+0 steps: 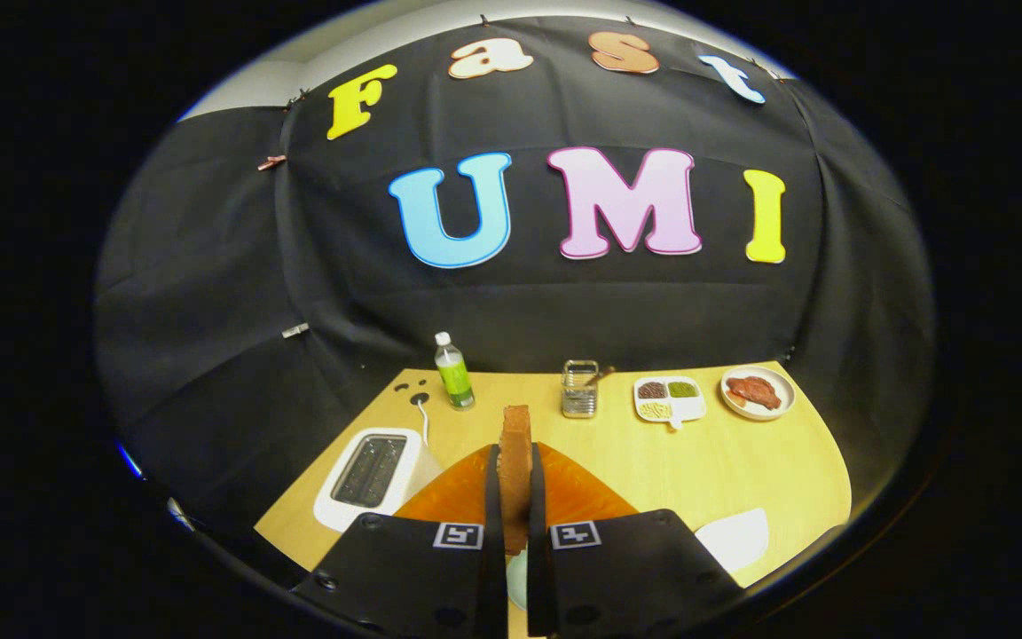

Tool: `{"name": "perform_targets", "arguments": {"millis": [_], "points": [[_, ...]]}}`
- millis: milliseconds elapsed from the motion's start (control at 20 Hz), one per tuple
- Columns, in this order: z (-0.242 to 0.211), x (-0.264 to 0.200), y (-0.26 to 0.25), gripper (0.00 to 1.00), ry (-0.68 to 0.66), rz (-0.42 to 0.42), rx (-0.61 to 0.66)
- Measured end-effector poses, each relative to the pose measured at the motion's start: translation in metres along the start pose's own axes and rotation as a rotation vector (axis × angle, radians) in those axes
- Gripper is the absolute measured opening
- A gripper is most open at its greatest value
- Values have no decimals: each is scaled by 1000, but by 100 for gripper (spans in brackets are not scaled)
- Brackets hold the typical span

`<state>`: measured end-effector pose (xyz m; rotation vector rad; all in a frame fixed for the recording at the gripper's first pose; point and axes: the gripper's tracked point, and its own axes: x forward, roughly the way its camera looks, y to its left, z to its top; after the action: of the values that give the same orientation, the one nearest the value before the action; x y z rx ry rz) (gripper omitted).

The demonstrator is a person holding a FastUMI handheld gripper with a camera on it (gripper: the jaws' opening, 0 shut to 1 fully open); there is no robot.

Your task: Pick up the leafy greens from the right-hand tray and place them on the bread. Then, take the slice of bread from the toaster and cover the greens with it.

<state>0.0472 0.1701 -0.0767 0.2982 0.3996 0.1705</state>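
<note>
While clamped, claw [515,497] grips seemingly porous bread [516,453]

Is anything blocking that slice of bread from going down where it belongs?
Nothing visible does. The hand-held gripper is shut on the bread slice, held upright over the orange board. The toaster stands off to the side. The greens underneath cannot be seen.

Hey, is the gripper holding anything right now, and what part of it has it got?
Yes. The gripper is shut on the slice of bread, held upright on edge. Both fingers press its two flat faces at the lower part, and the top sticks up beyond the fingertips.
</note>
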Motion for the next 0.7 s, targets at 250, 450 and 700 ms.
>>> {"name": "perform_targets", "arguments": {"millis": [250, 450, 700], "points": [[-65, 6, -25, 13, 71, -27, 51], [-115, 21, -26, 13, 133, -1, 153], [-156, 41, -34, 13, 181, 9, 279]]}}
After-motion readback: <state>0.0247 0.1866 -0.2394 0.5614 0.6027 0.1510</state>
